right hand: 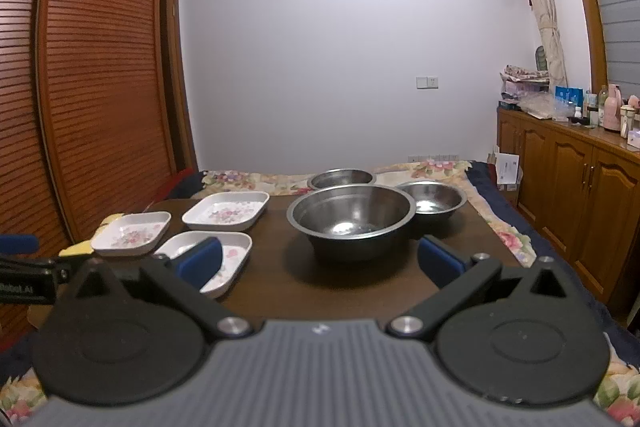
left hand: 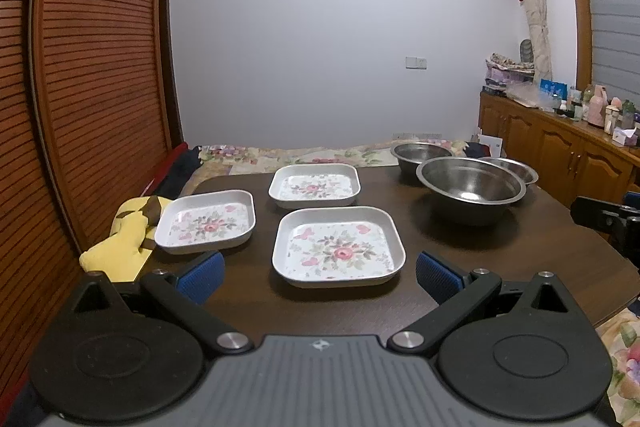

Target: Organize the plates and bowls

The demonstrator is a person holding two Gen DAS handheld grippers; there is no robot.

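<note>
While nothing is yet held, I have the left gripper (left hand: 318,277) with its jaws wide, facing the nearest plate (left hand: 338,246), which lies flat on the counter (left hand: 520,247) straight ahead between the blue pads (left hand: 200,277). The right gripper (right hand: 318,261), jaws wide too, faces the big steel bowl (right hand: 352,217) dead ahead; two smaller bowls sit behind it. I judge the left nearer the three plates and the right nearer the bowls, so each stacks its own side.
</note>
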